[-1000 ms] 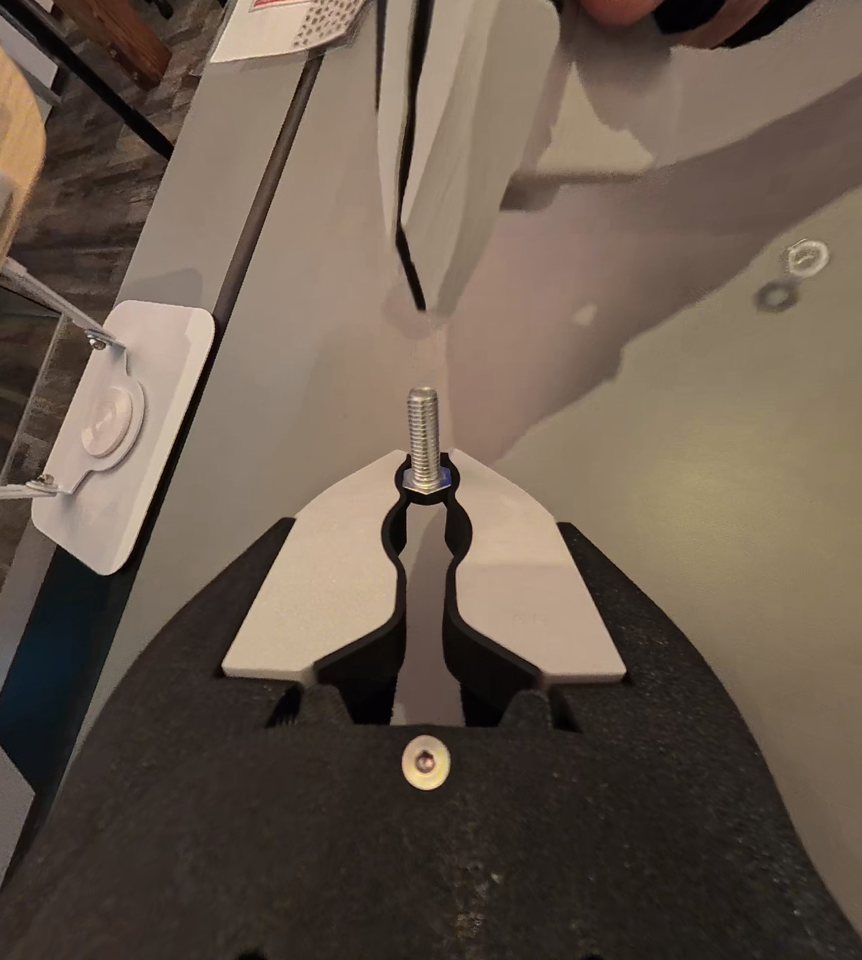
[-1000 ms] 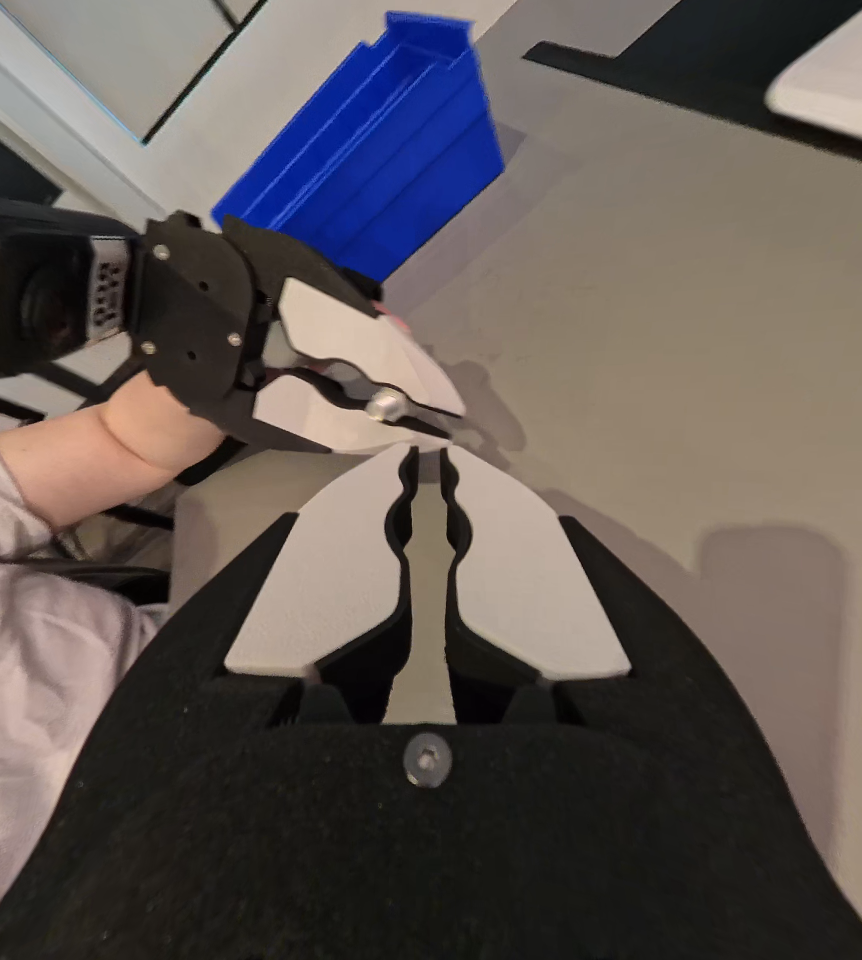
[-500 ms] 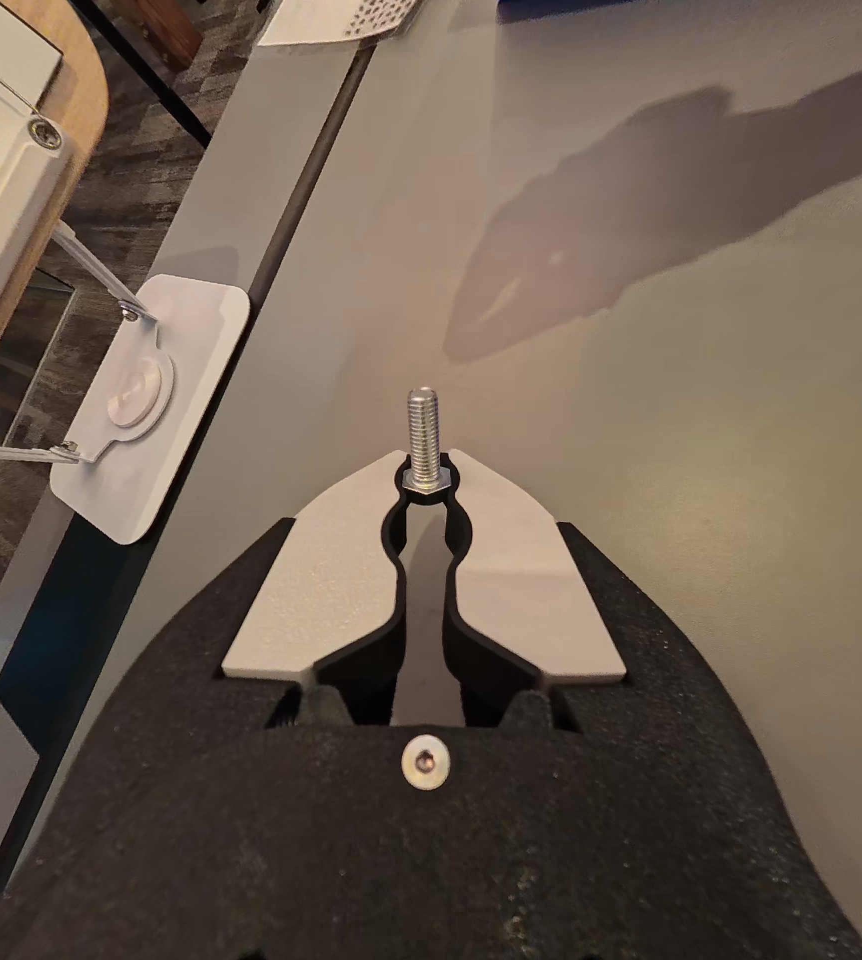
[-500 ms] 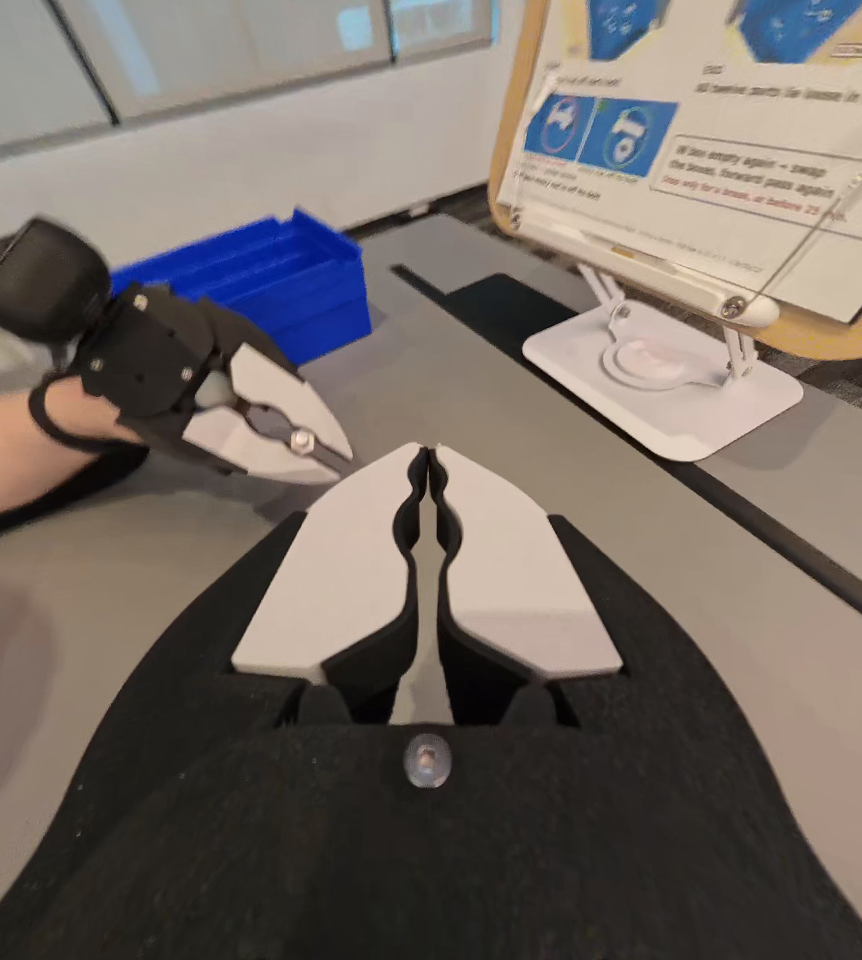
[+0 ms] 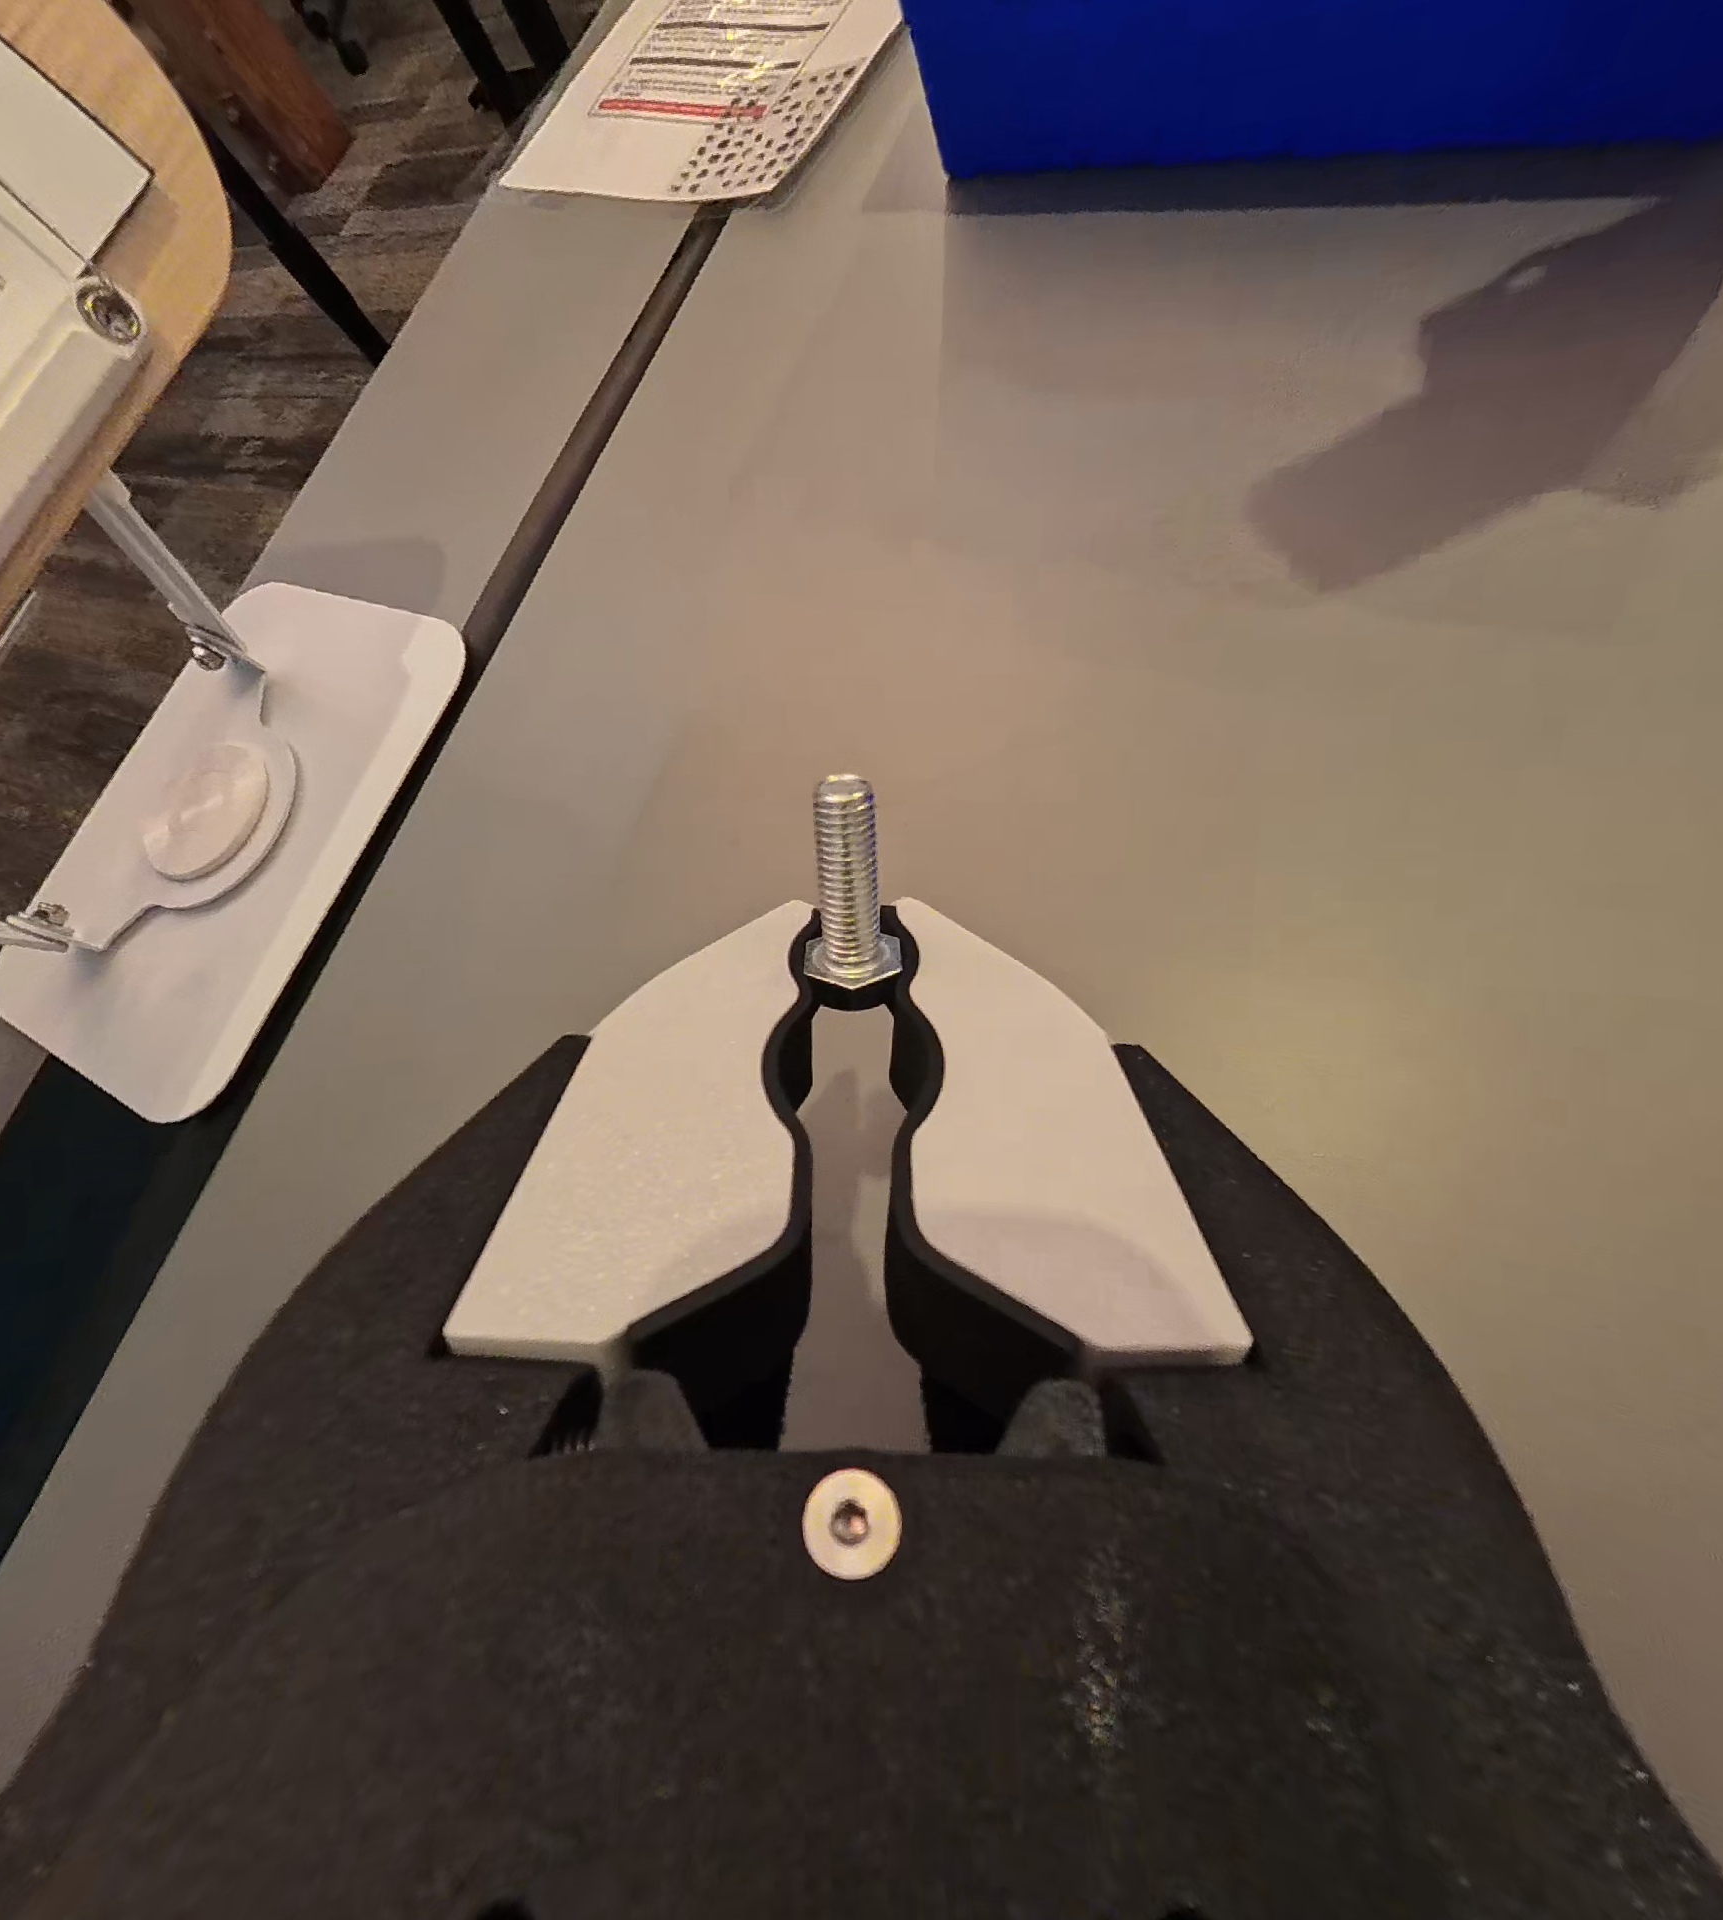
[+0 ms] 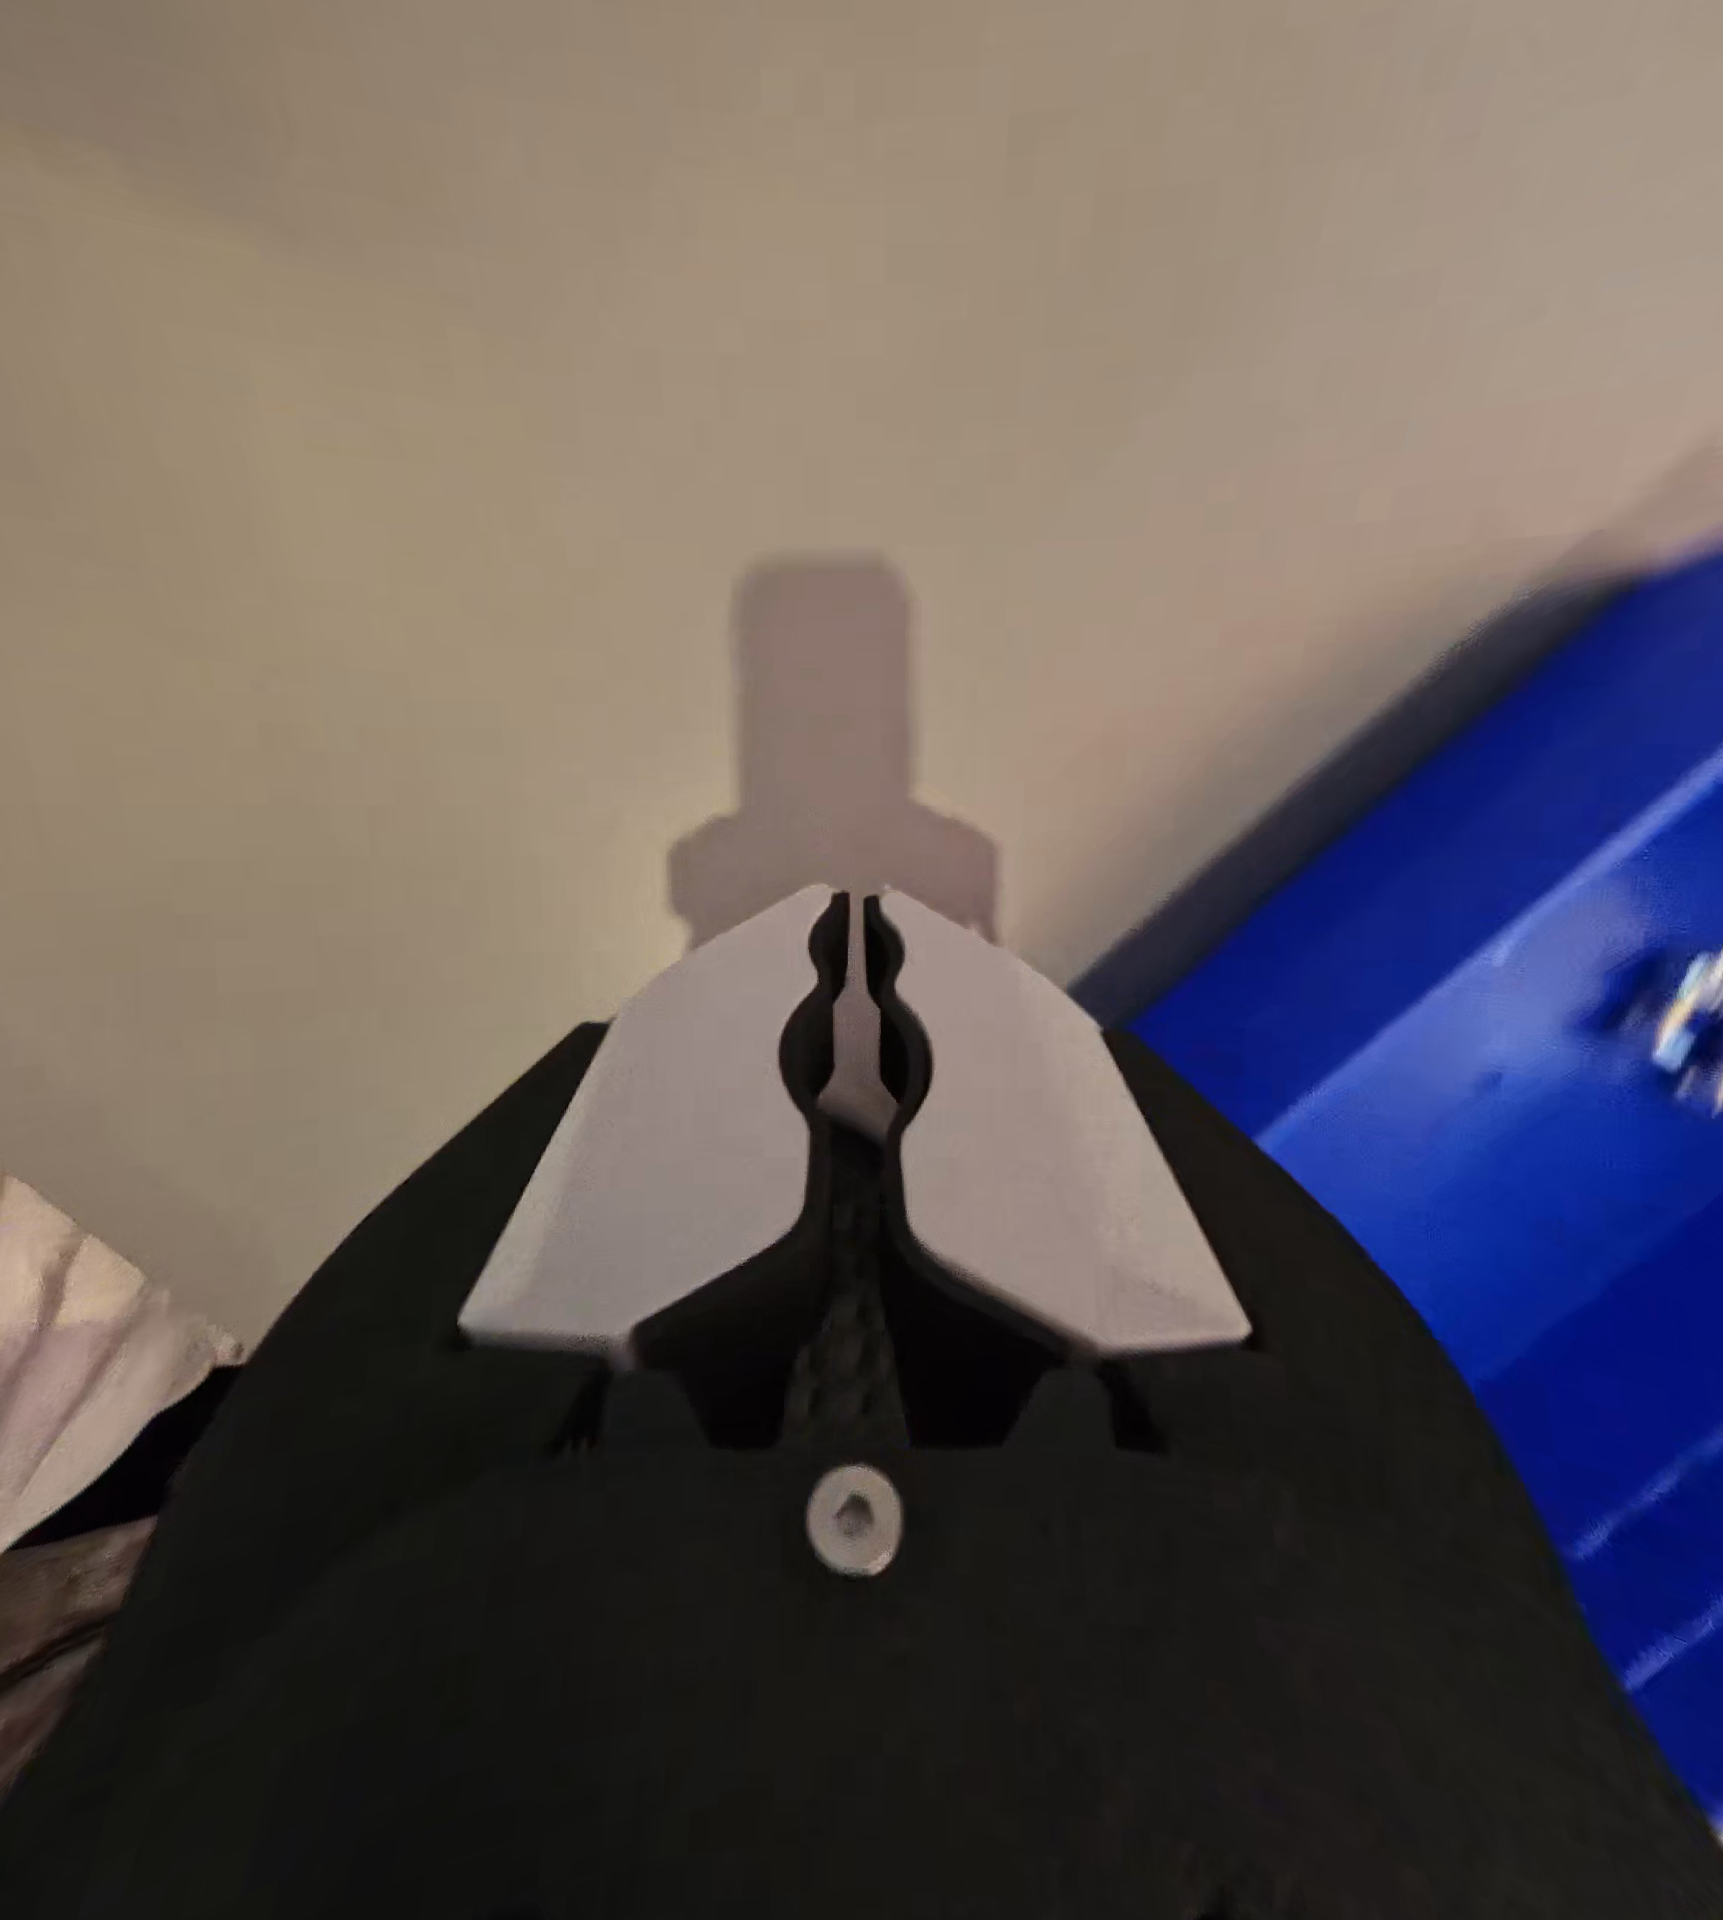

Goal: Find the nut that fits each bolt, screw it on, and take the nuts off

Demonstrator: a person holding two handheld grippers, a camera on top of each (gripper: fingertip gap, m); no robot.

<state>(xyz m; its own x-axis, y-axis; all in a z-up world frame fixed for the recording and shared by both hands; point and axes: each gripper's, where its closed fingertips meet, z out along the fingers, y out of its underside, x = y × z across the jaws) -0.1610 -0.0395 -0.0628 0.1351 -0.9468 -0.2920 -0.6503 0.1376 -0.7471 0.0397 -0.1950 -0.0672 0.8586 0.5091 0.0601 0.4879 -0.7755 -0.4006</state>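
Grey table (image 5: 1200, 623) — blue bin (image 5: 1356, 83) at far edge, white stand (image 5: 244, 862) off left edge. Left claw (image 5: 852, 951) clamps bolt (image 5: 843, 862); right claw (image 6: 857, 904) nearly closed, empty — bin (image 6: 1511, 1195) beside.

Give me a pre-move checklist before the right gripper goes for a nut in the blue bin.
1. Bolt clamped by its hex head in the left gripper, thread pointing away: ok.
2. Bolt thread bare, ready for a nut: ok.
3. Right gripper empty, tips nearly closed: not ok for picking, must open first.
4. Blue bin within the right wrist view, to the gripper's right: ok.
5. Metal pieces lie in the bin, but blurred; nut or size: cannot tell.
6. Table between the grippers free of obstacles: ok.
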